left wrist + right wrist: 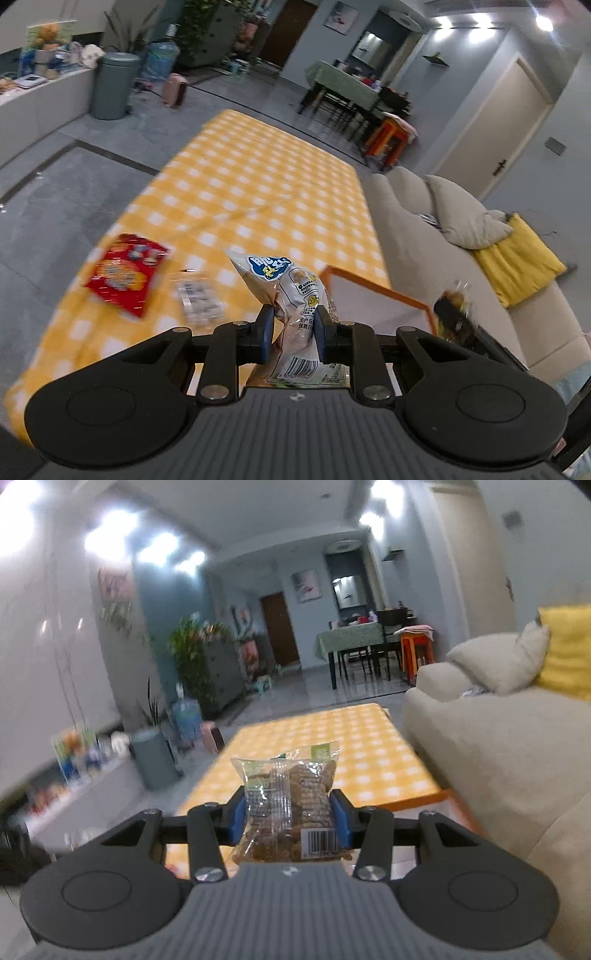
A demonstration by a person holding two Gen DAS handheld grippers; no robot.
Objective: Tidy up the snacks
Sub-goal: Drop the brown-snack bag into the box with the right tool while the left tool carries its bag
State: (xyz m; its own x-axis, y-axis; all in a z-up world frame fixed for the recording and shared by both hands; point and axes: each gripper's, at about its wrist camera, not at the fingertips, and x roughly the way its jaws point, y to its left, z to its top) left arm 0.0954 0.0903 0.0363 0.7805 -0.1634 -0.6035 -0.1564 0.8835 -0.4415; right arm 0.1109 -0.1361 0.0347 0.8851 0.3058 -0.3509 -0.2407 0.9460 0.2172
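Observation:
My left gripper is shut on a pale snack bag with a blue logo and holds it above the yellow checked table. A red snack packet and a small clear packet lie on the cloth to the left. An orange-rimmed white tray sits just right of the held bag. My right gripper is shut on a clear packet of brown snacks, held above the near end of the table. The right gripper also shows in the left wrist view, at the tray's right edge.
A beige sofa with grey and yellow cushions runs along the table's right side; it also shows in the right wrist view. A grey bin and a low white counter stand far left across grey floor.

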